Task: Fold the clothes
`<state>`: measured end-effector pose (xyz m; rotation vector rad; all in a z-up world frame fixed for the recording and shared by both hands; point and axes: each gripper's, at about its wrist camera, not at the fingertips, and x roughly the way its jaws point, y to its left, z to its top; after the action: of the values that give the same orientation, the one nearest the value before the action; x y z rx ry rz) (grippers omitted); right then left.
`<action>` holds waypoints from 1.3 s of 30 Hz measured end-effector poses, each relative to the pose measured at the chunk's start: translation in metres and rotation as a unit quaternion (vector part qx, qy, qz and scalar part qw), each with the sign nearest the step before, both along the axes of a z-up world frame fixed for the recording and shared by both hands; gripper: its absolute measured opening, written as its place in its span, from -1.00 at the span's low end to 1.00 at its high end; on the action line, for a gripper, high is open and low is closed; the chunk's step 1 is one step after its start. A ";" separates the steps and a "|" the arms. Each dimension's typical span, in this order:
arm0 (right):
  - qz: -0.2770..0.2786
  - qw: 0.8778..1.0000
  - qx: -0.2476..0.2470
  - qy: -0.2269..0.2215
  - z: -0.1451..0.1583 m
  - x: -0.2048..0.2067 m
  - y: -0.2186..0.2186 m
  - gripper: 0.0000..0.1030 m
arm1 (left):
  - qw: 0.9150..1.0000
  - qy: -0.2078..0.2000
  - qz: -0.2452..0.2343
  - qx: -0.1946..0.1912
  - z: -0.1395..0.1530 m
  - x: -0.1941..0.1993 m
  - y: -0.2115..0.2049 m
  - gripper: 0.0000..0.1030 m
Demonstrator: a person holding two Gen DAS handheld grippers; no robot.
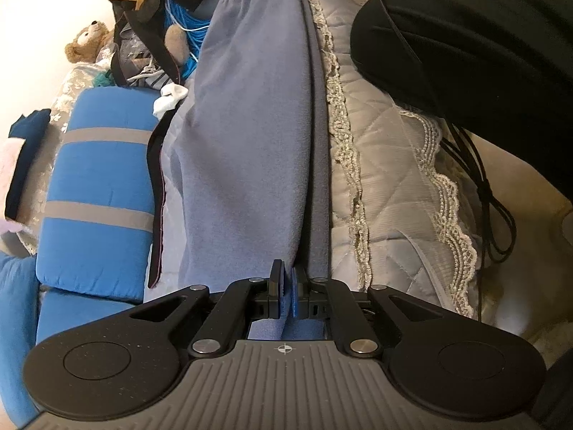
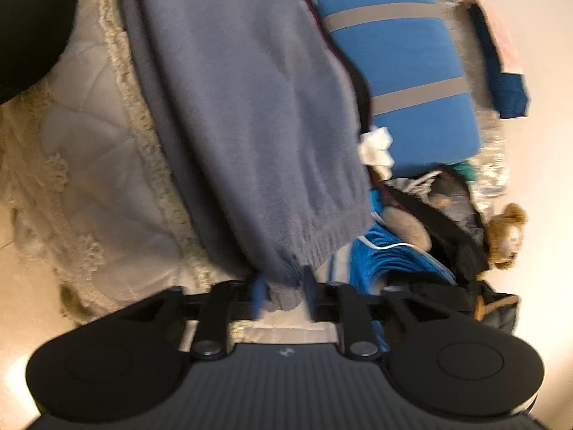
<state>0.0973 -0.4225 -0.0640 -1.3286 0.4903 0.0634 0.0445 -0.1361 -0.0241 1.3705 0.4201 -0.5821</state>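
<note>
A grey-blue knitted garment (image 1: 247, 143) lies stretched out lengthwise on the bed, folded along its long edge. My left gripper (image 1: 288, 276) is shut on the near end of that garment, with fabric pinched between the pads. In the right wrist view the same garment (image 2: 250, 125) runs away from me, its ribbed hem (image 2: 322, 240) at the near end. My right gripper (image 2: 283, 286) stands open, and a bunched bit of the hem sits loose between its fingers.
A quilted cream bedspread (image 1: 386, 179) with a lace edge lies under the garment. Beside it are a blue blanket with grey stripes (image 1: 96, 197), a teddy bear (image 1: 87, 41), a coil of blue cable (image 1: 189, 28) and a dark bag. Black cables (image 1: 483, 186) hang at the bed's edge.
</note>
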 end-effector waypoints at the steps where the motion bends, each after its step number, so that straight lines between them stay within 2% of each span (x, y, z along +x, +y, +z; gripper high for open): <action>1: 0.003 1.000 0.012 -0.004 0.003 -0.003 0.002 0.37 | 1.000 0.001 0.002 -0.003 0.001 0.000 0.000 -0.90; 7: 0.025 0.998 0.065 -0.007 0.015 -0.024 0.026 0.59 | 1.000 -0.010 -0.002 0.006 -0.003 -0.002 -0.001 -0.88; 10: 0.044 0.992 0.115 -0.003 0.026 -0.037 0.045 0.68 | 1.000 -0.016 -0.001 0.009 -0.006 -0.002 -0.001 -0.87; 13: 0.070 0.982 0.176 0.001 0.043 -0.048 0.072 0.83 | 0.999 -0.035 -0.005 0.021 -0.008 -0.003 -0.002 -0.63; 15: 0.090 0.974 0.208 0.002 0.053 -0.054 0.093 0.91 | 0.998 -0.050 -0.003 0.025 -0.007 -0.003 -0.001 -0.36; 17: 0.112 0.966 0.233 0.006 0.062 -0.059 0.115 0.96 | 0.998 -0.056 0.004 0.024 -0.003 -0.003 0.001 -0.21; 21: 0.167 0.951 0.260 0.012 0.070 -0.065 0.160 1.00 | 0.997 -0.066 0.027 0.009 0.006 -0.007 0.015 0.25; 24: 0.213 0.938 0.274 0.010 0.073 -0.071 0.194 1.00 | 0.995 -0.070 0.060 -0.026 0.018 -0.013 0.033 0.50; 28: 0.273 0.928 0.254 0.005 0.066 -0.078 0.243 1.00 | 0.988 -0.083 0.109 -0.070 0.032 -0.019 0.059 0.65; 33: 0.313 0.924 0.218 -0.011 0.046 -0.080 0.290 1.00 | 0.977 -0.087 0.167 -0.103 0.043 -0.023 0.081 0.66; 36: 0.317 0.924 0.212 -0.032 0.036 -0.080 0.314 1.00 | 0.972 -0.086 0.187 -0.116 0.047 -0.029 0.089 0.67; 39: 0.315 0.931 0.170 -0.064 0.020 -0.074 0.333 1.00 | 0.970 -0.088 0.196 -0.118 0.049 -0.034 0.096 0.67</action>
<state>0.0229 -0.0898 -0.0442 -1.0911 -0.0770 0.5666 0.0101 -0.0402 0.0250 1.0632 0.4476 -0.1752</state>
